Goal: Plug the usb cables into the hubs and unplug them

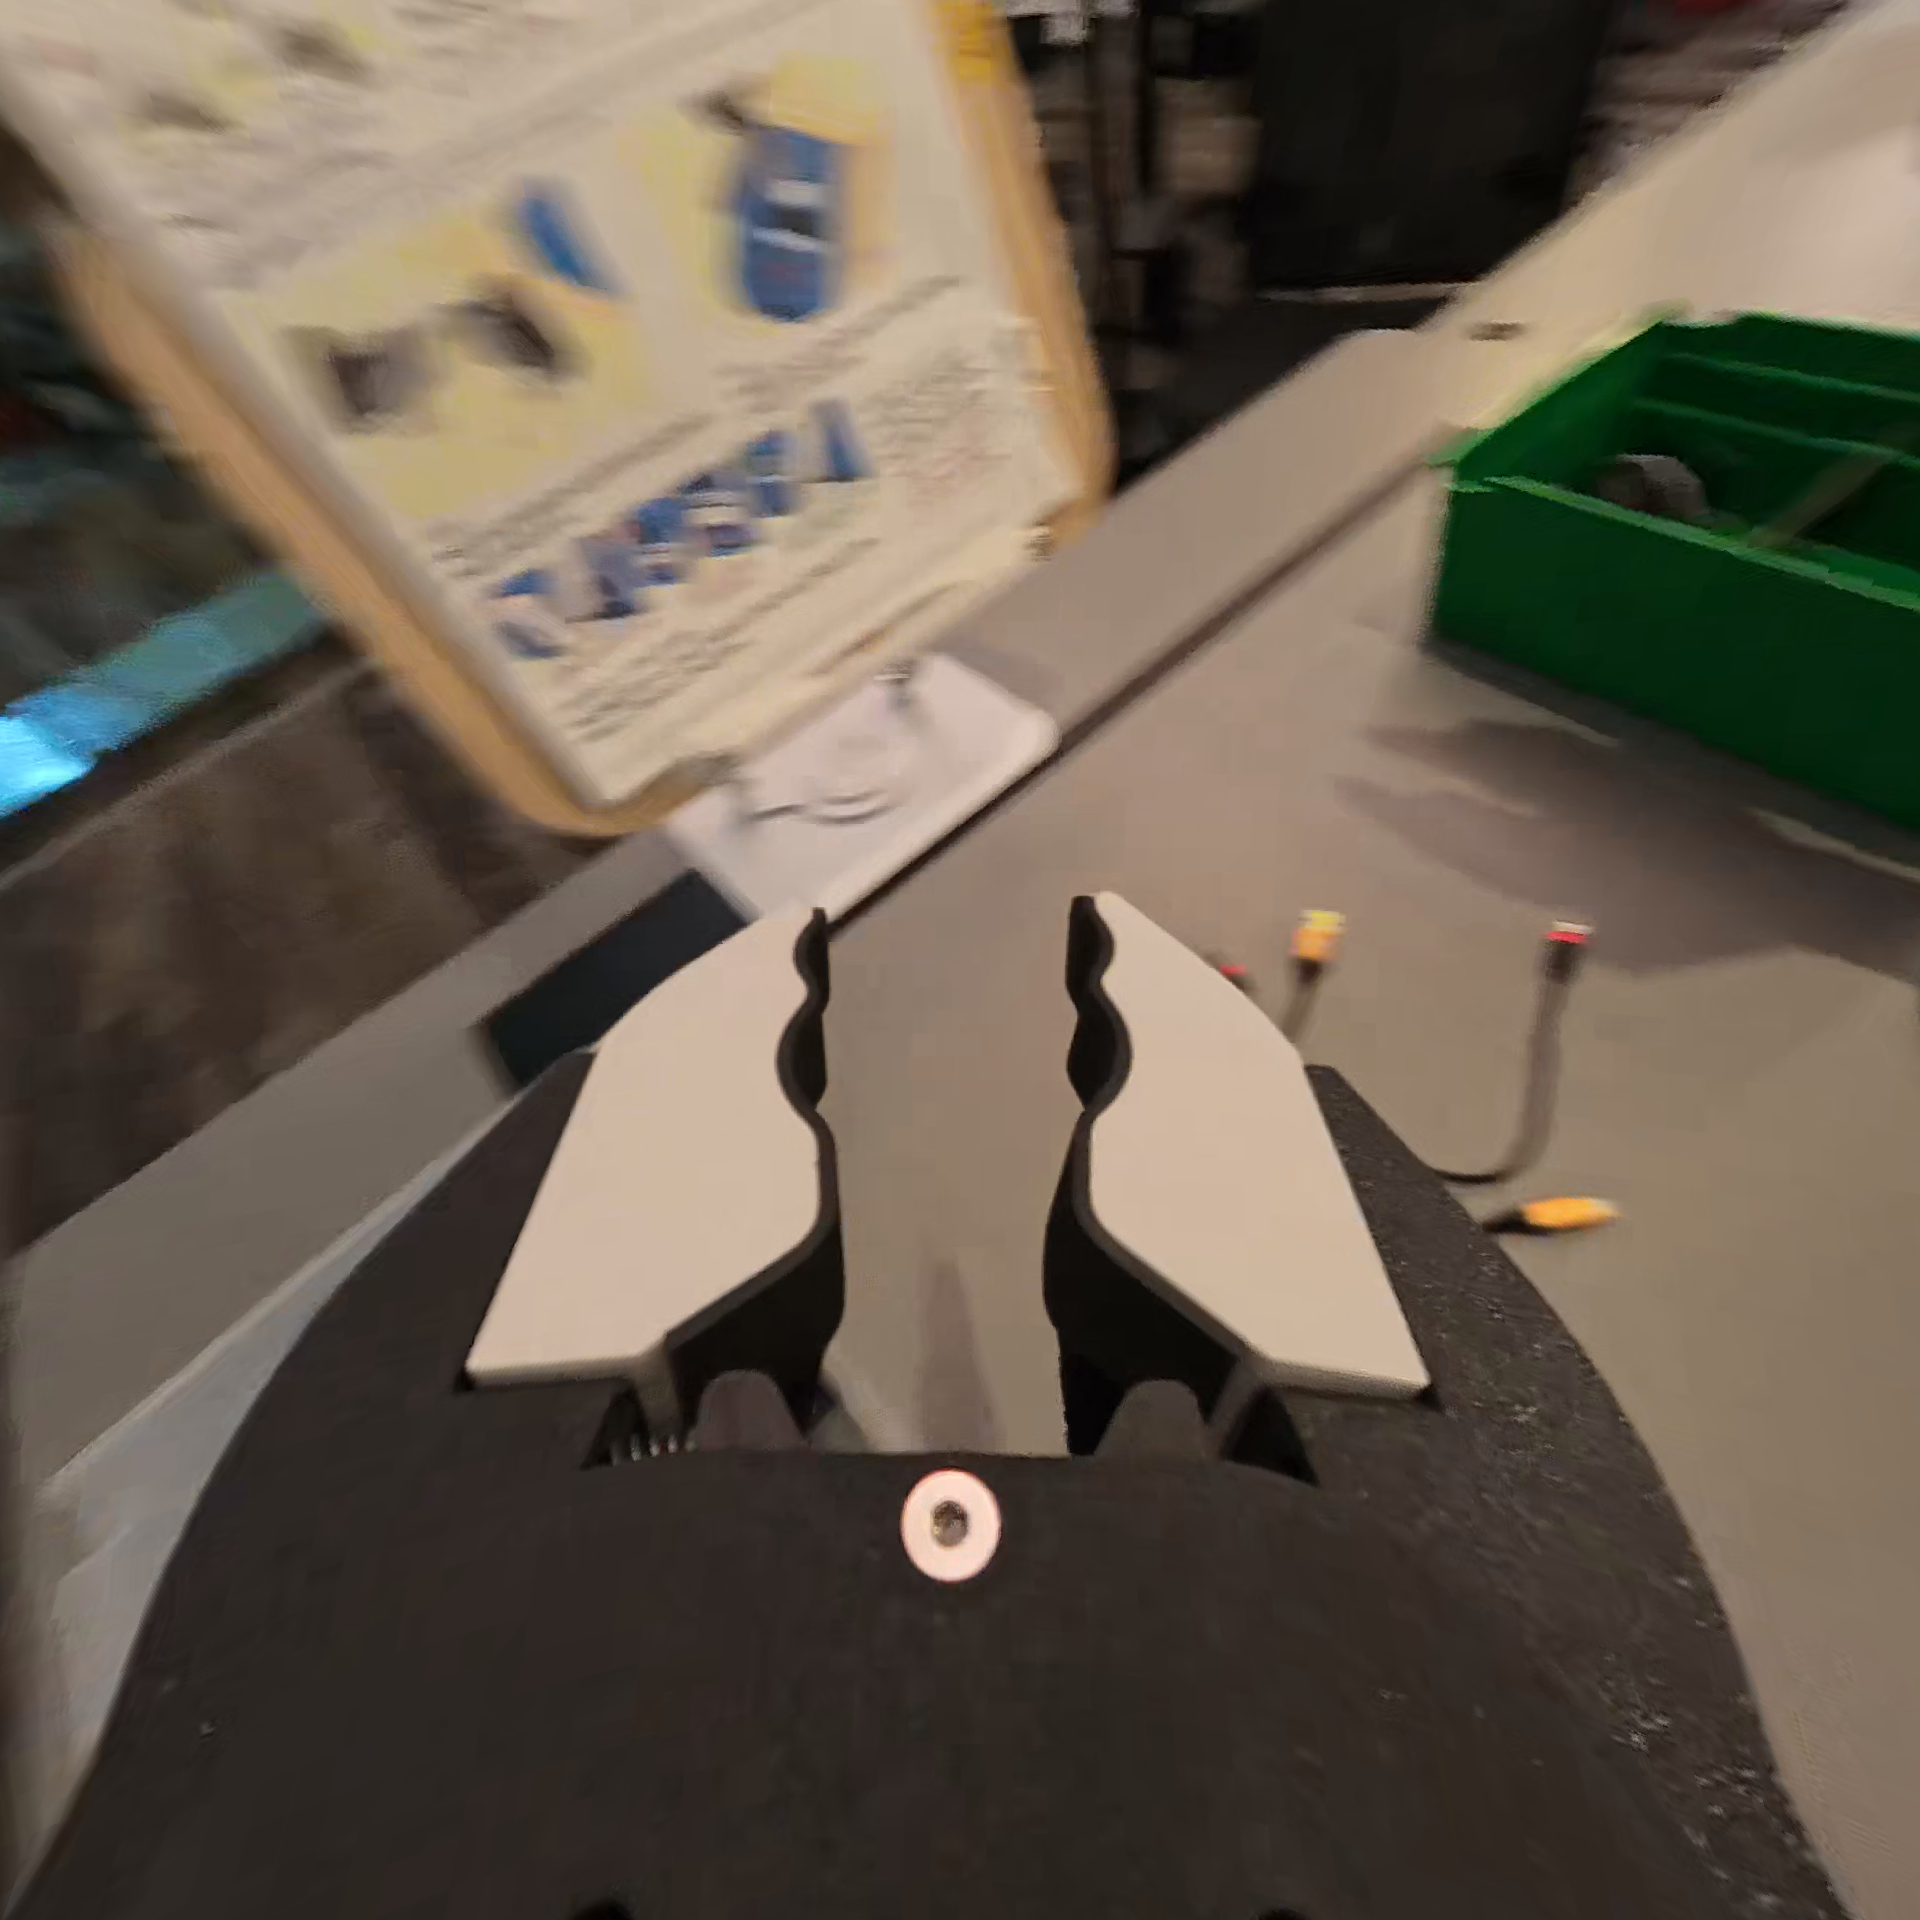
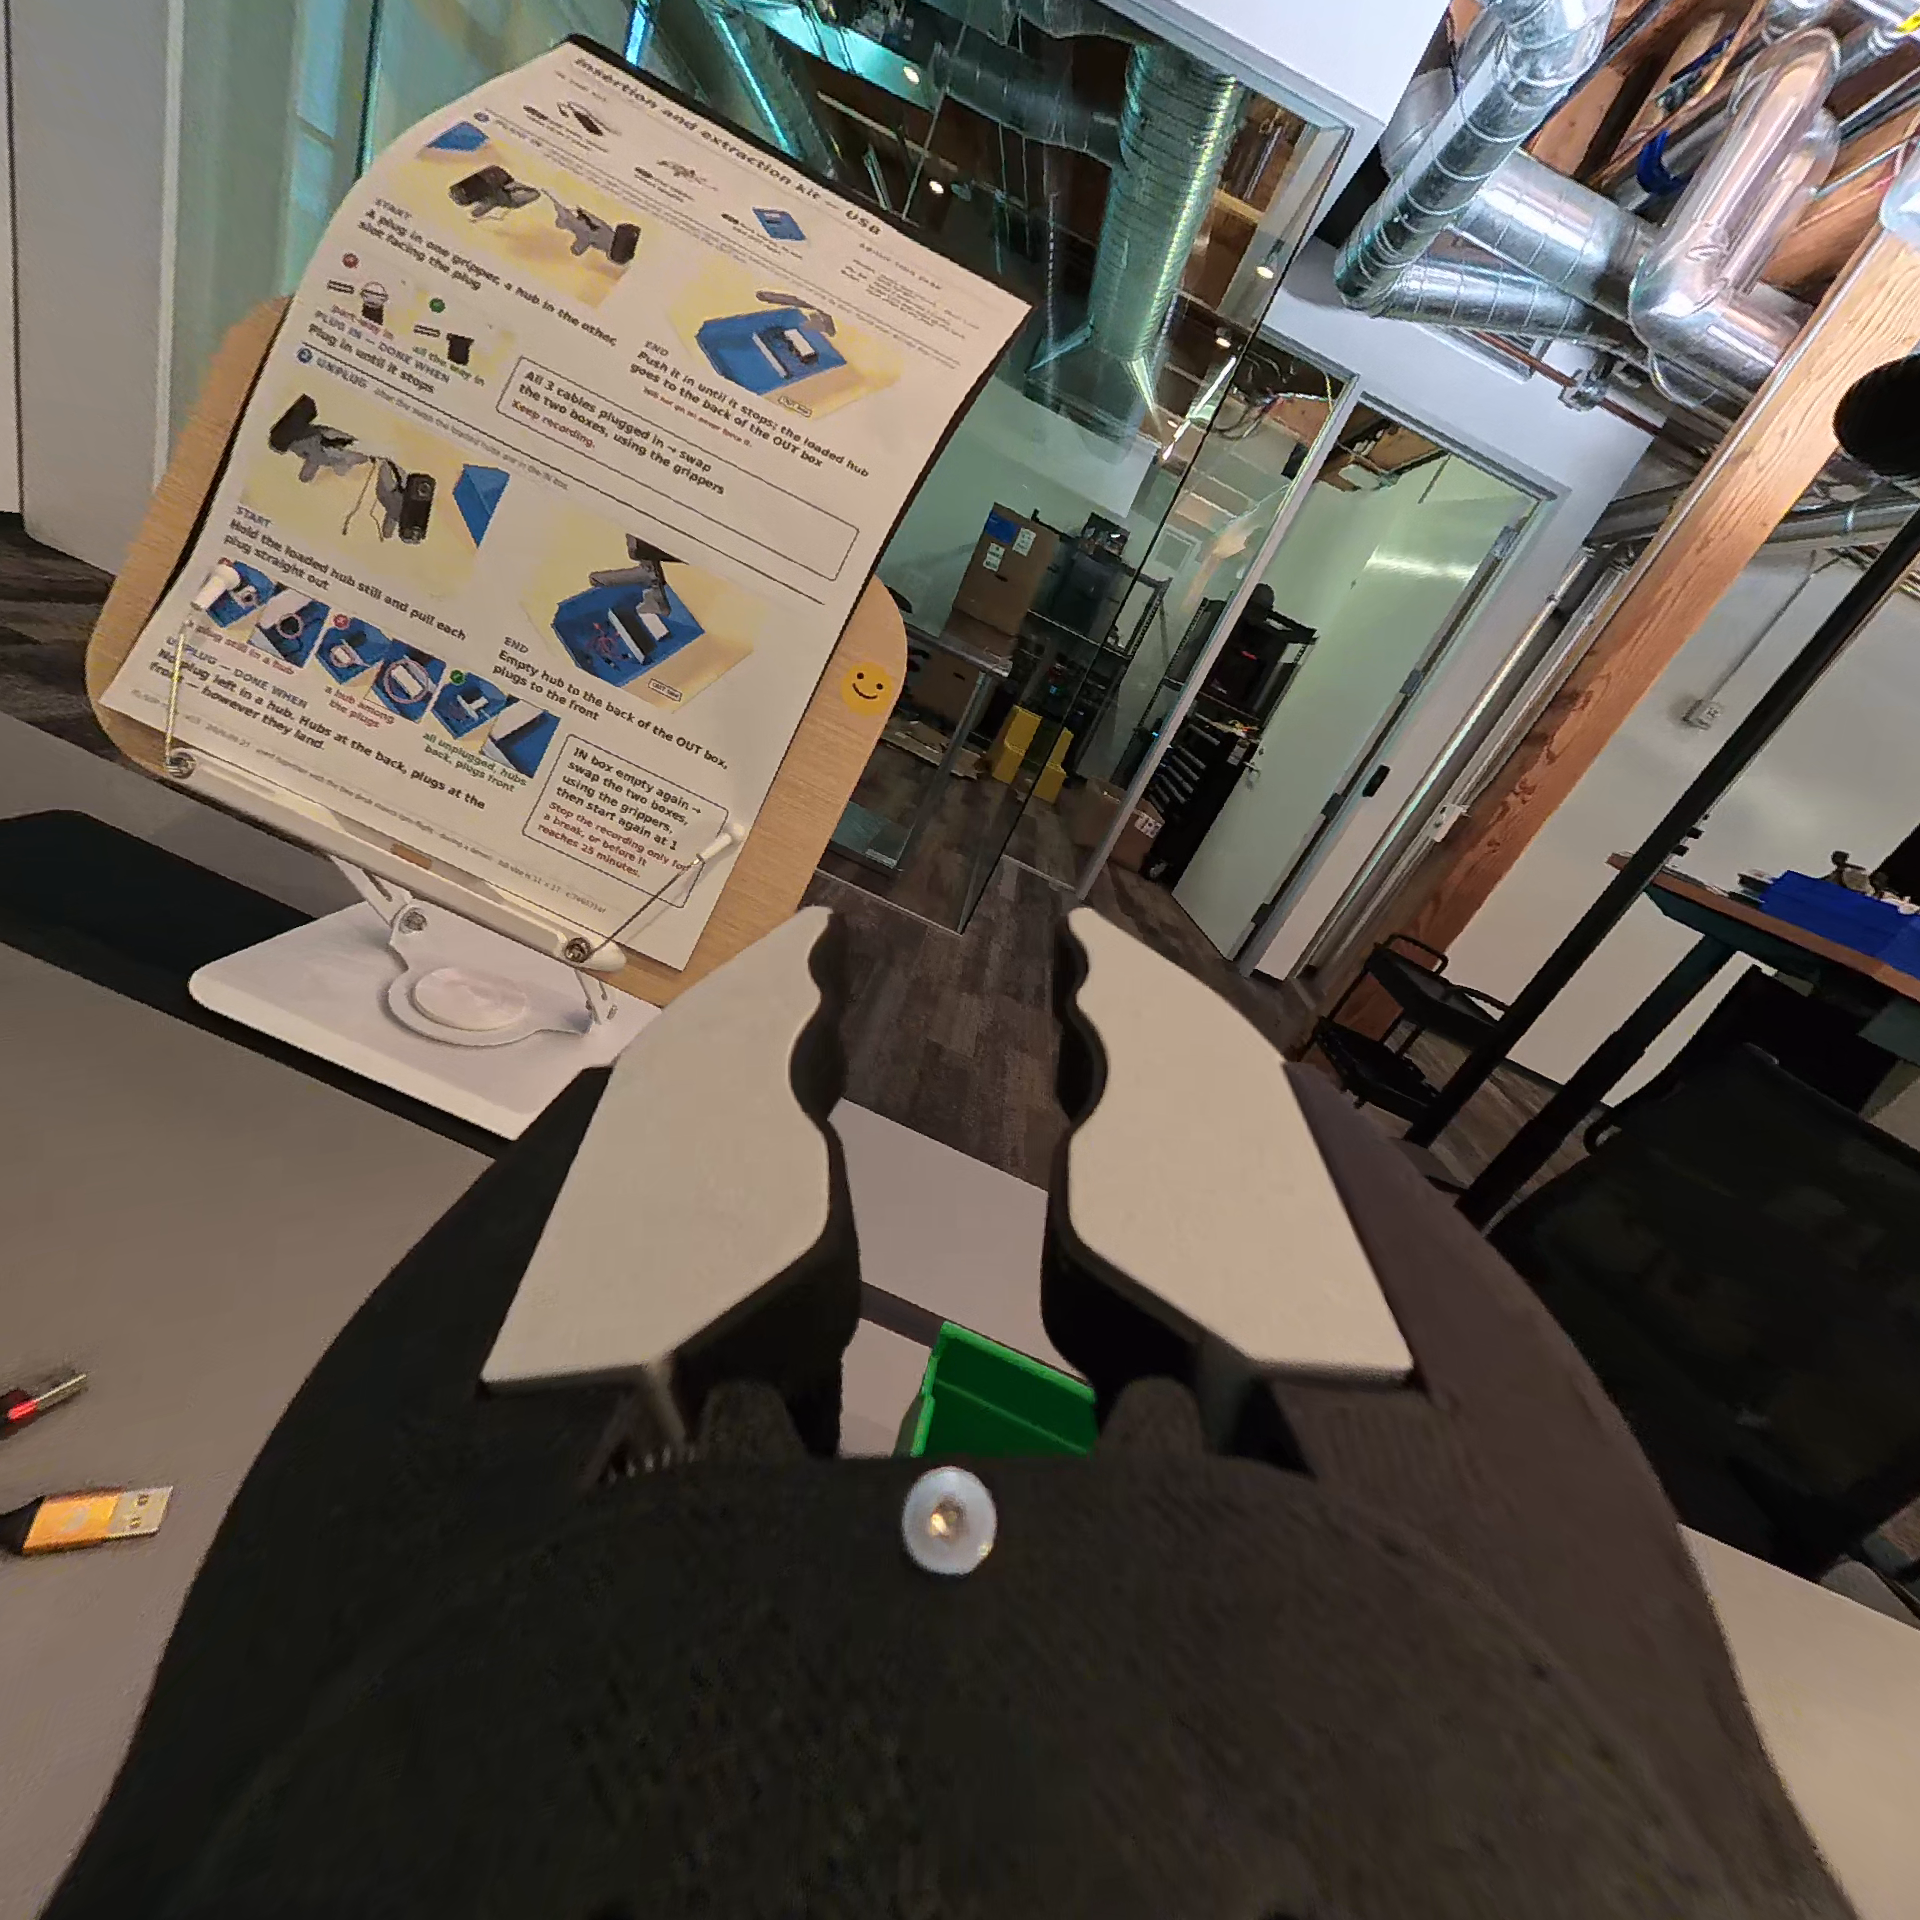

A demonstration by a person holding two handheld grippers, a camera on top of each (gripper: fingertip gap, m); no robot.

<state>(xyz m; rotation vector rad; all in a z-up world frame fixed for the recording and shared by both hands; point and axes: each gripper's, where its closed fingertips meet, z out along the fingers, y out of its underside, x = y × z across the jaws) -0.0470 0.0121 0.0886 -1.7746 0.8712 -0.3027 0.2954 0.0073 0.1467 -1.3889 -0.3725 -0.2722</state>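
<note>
**Left wrist view and right wrist view: both grippers empty above the grey counter**

Left wrist view, from the largest thing down: the grey counter [image 1: 1195, 790] fills the centre and right of the frame. A blurred instruction sheet on a tan board [image 1: 582, 374] takes up the upper left, standing on a white stand base [image 1: 935, 758]. A green compartment bin [image 1: 1704, 561] sits at the right edge on the counter, with something dark inside that is too blurred to name. The left gripper [image 1: 948, 920] is held low over the counter, its fingers [image 1: 717, 1132] released with a clear gap and nothing between them. The usb cables [image 1: 1532, 1081] lie loose on the counter right of centre, just beyond the right finger: short dark leads with orange and red plug ends, well apart from the bin. No hub can be made out here.

In the right wrist view, the counter [image 2: 208, 1226] occupies the lower left. The same sheet and board [image 2: 540, 488] stand in the upper left on the white base [image 2: 312, 997]. The right gripper [image 2: 945, 925] points upward toward a glass-walled room, fingers [image 2: 707, 1195] spread apart and holding nothing. A corner of the green bin [image 2: 997, 1392] shows low between them. An orange usb plug [image 2: 88, 1519] and a red-marked plug [image 2: 42, 1397] lie at the lower left edge.
</note>
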